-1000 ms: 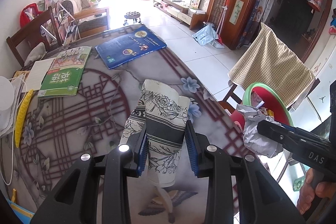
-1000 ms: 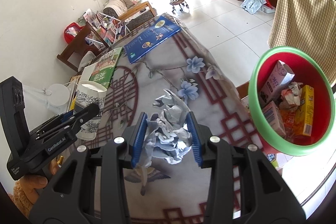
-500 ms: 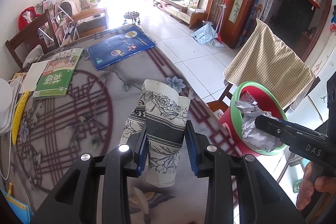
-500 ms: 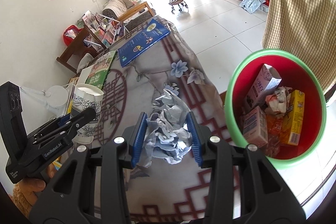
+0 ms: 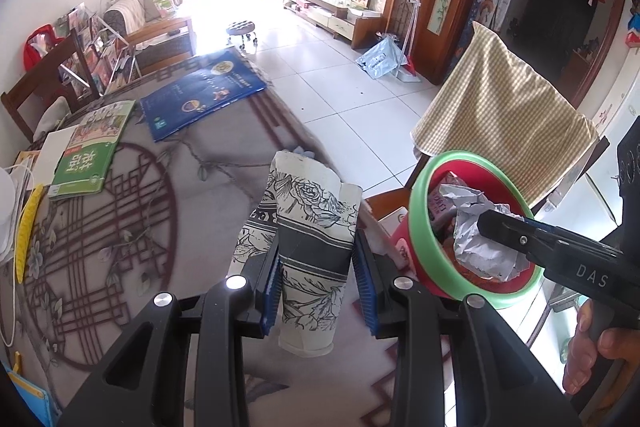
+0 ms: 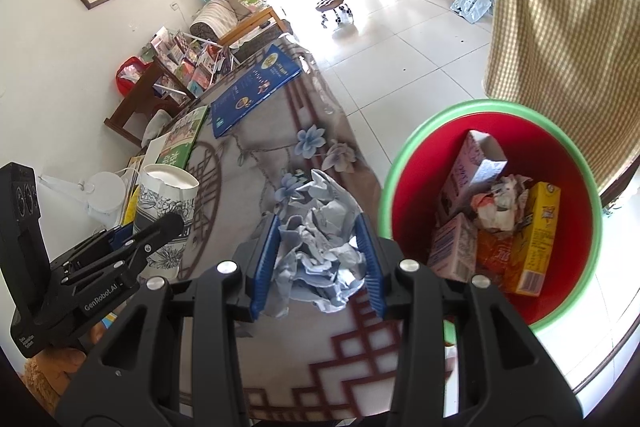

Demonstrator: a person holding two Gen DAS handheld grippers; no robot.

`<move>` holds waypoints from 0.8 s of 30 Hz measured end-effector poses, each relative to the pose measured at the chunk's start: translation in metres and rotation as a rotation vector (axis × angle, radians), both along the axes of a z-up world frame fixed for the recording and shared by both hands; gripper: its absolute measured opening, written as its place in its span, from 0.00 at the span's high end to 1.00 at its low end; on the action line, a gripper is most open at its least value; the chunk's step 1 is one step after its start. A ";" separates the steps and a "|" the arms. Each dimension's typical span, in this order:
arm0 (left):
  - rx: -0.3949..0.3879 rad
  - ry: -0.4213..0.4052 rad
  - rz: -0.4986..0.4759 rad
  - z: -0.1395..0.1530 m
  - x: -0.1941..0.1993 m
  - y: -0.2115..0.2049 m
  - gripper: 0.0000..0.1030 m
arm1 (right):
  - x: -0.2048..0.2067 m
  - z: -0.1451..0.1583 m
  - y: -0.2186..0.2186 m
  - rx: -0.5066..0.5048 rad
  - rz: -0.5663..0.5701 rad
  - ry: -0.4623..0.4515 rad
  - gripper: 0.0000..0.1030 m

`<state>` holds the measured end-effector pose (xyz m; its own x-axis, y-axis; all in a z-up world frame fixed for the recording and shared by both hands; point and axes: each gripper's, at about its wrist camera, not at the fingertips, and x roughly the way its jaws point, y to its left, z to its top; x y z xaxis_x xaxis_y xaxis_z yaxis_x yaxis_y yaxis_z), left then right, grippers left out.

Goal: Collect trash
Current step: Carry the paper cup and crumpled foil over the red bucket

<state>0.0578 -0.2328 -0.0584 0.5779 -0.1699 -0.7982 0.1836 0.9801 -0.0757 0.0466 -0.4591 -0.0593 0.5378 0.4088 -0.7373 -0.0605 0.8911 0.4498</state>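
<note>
1. While both claws are loaded, the risks differ: the left claw [image 5: 316, 279] is closed on a crushed paper cup [image 5: 308, 247] with a black floral print, squeezed about mid-body and held above the counter [image 5: 120, 227]; the right claw [image 6: 318, 263] is closed on a ball of crumpled paper [image 6: 320, 247], held beside the red bin [image 6: 496, 115] with the green rim.
2. From its own camera, the paper ball appears short of the bin's rim, over the counter's edge. Released there, I judge it would land on the counter or fall to the floor between counter and bin. The left camera makes it look above the bin, so the true overlap is hard to tell.
3. The ball is loose and springy; a fold could snag on a blue pad and cling when the claw opens.
4. The cup is already buckled. More squeeze would collapse it and it could slip out downward; whether any liquid remains inside cannot be seen.
5. Both claws converging on one bin opening could collide.
6. The bin already holds cartons [image 6: 532, 239] and wrappers, so a light piece might bounce off them.
7. Readable writing: "GenRobot.AI" on the left claw body in the right camera, "DAS" on the right claw body in the left camera. The green book [image 5: 90, 151] shows large white Chinese characters. Carton print is too small to read.
</note>
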 end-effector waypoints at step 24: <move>-0.080 0.068 -0.265 -0.019 0.037 -0.130 0.71 | -0.004 -0.003 -0.128 -0.048 -0.241 -0.006 0.63</move>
<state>0.0949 -0.3633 -0.0773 0.4510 -0.3717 -0.8114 0.4242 0.8892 -0.1716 0.0427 -0.5871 -0.0620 0.6198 0.2331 -0.7494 0.1537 0.9004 0.4071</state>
